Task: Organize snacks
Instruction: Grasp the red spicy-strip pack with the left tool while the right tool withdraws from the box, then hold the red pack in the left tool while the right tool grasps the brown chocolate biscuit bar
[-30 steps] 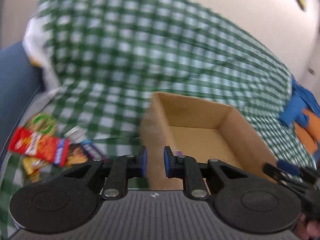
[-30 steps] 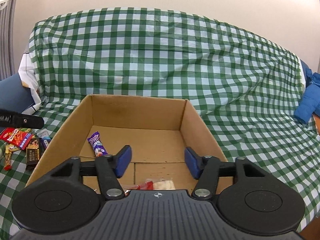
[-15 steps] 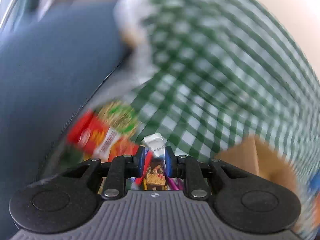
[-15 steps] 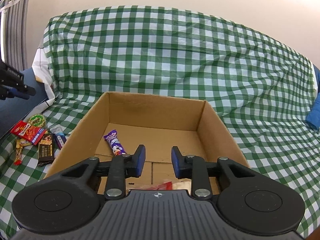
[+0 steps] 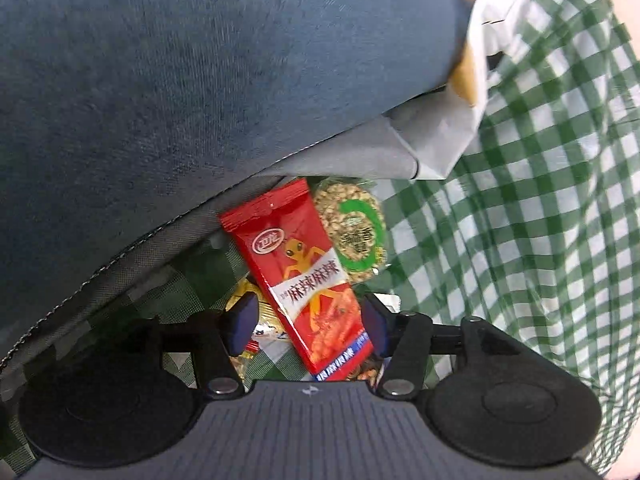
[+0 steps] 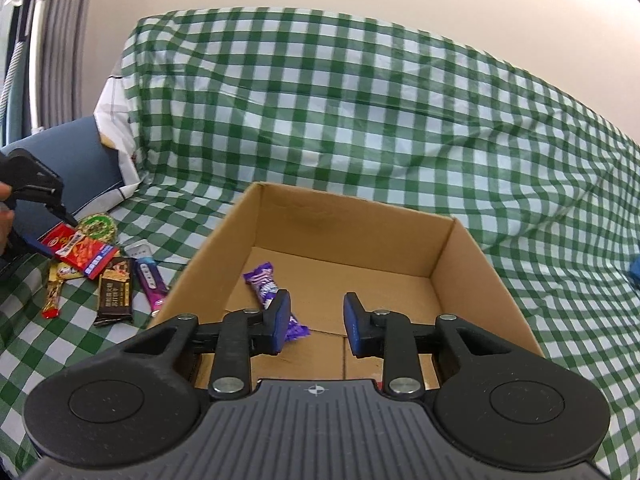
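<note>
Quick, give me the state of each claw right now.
Left claw: open, straddling the red snack packet, not yet closed on it.
Right claw: open, empty, above the cardboard box.

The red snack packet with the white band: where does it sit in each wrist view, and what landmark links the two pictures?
Left wrist: red snack packet, centre, between the open fingers of the left gripper.
Right wrist: far left, on the checked cloth, outside the cardboard box.
Shared landmark: the round green-ringed snack right beside it.
</note>
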The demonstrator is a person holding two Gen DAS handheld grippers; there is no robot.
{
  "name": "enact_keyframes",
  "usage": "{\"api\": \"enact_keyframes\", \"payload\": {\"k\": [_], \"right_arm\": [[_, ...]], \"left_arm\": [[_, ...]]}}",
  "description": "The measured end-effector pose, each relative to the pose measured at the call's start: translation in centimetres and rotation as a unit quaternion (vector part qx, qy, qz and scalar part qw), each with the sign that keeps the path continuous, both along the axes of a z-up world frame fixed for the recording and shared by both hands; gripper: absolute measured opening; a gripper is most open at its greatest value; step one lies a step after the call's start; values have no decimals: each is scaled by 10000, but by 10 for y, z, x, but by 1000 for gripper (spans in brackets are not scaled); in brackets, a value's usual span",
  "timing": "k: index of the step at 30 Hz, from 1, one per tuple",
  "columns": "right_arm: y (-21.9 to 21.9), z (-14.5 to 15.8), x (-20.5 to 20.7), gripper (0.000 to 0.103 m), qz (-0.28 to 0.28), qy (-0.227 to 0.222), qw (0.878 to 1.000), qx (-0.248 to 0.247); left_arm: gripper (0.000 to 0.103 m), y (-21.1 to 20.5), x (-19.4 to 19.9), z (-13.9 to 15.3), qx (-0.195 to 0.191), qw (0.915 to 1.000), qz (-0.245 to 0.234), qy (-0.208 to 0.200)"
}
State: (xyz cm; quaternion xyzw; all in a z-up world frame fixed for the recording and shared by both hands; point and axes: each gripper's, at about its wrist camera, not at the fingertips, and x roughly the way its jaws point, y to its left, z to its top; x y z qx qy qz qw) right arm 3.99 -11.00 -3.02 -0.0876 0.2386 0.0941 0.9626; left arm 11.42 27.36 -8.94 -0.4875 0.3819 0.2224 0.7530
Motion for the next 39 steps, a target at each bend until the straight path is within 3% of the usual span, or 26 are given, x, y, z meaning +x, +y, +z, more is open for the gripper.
{"api": "enact_keyframes", "payload": {"k": [4,9,14,20,23,25,26,27,34,39], "right_arm": [[6,2,-1,32,120,-26,9999,20],[9,3,-2,33,224,-1,9997,76],[12,1,-3,33,343,20,9994,6],[10,0,1,33,339,77,9994,17],[12,-1,2,33,339,114,9994,37],[15,-2,1,33,375,121,9992,-4],[17,-2,1,33,401,123,9991,-30],[19,-3,1,33,427,120,9990,-53],[30,-4,0,33,566,84,9982,-150],[37,-4,0,33,669,38,9975,-211]], "left_arm": [[67,-9,8,1,353,9993,0,149],[86,-25,27,2,786,9965,-41,277],[88,-33,37,-8,983,9932,-10,628],[87,-42,52,-14,1515,9840,-113,930],[82,-47,54,-14,1760,9784,-327,1035],[71,-49,54,-11,1902,9748,-497,1055],[57,-49,53,-10,1918,9741,-562,1053],[53,-48,51,-8,1908,9742,-611,1042],[50,-38,35,1,1835,9728,-1029,967],[50,-40,16,12,1616,9682,-1756,755]]}}
